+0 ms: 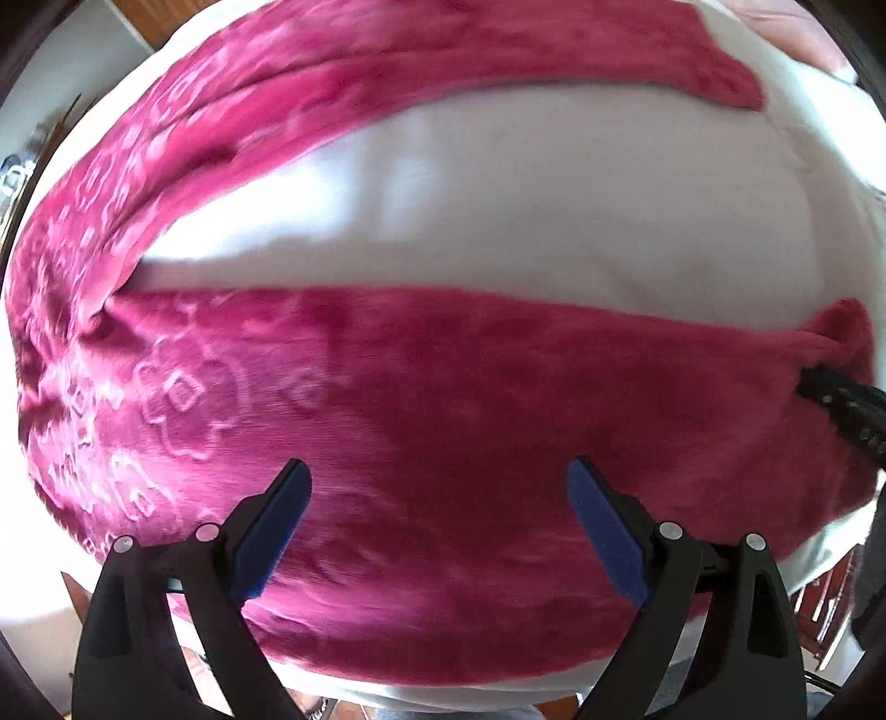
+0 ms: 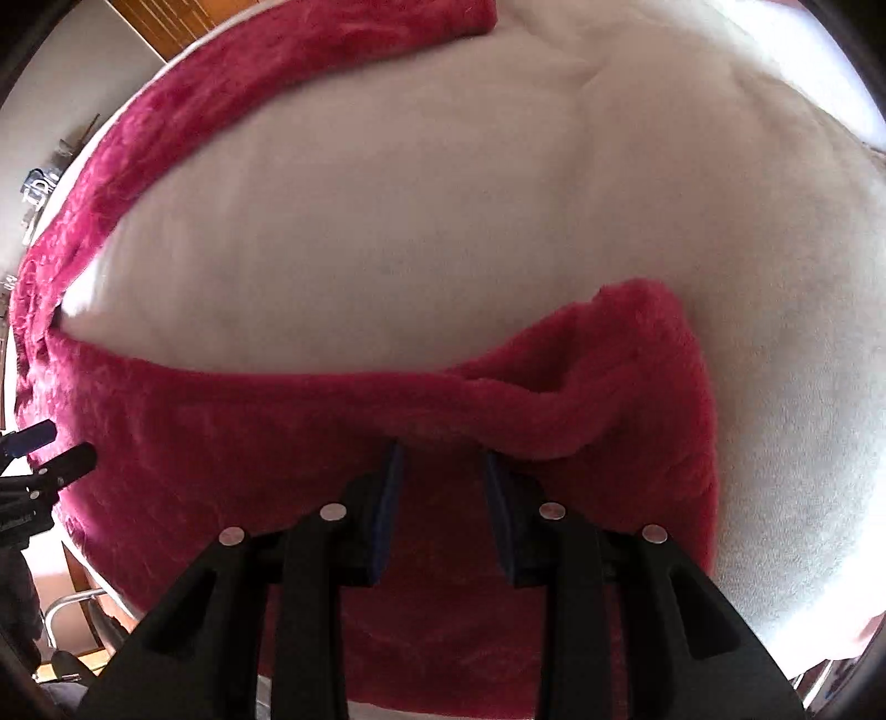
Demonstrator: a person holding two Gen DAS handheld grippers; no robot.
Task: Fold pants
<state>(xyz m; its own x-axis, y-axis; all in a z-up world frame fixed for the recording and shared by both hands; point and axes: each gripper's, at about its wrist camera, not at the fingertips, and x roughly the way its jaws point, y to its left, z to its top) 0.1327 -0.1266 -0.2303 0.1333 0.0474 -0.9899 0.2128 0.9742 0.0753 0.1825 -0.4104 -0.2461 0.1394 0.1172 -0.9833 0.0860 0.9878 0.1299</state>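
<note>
**Operator:** Pants (image 1: pixel 443 421) are spread on the white bed (image 1: pixel 498 210), both legs lying as long pink bands with bare white cover between them. I have the near leg right under both claws.

**Second:** How do the claws stand?

**Operator:** My left claw (image 1: pixel 440 471) is wide open above the leg, nothing between its blue pads (image 1: pixel 277 520). My right claw (image 2: pixel 440 459) has its jaws set narrowly apart over the cuff end. Fleece shows in the gap, though I can't be sure the pads press on it; the fabric there is in shadow.

**Second:** How will it handle?

**Operator:** I'd judge it a plush fleece: soft, light, no stiffness at all. It will sag and drag instead of holding a shape, and the pile should give the pads good purchase. The cuff (image 2: pixel 637 354) is already rumpled into a raised fold. I'd pinch at the edge of the near leg, one claw by the cuff and one farther along, and carry that leg over onto the far leg (image 1: pixel 387 72).

**Second:** Anything in the way?

**Operator:** Little. The bed cover is soft and could bunch up with the fleece. Wooden floor (image 1: pixel 149 22) shows past the bed's far edge, and each claw sits close beside the other.
</note>
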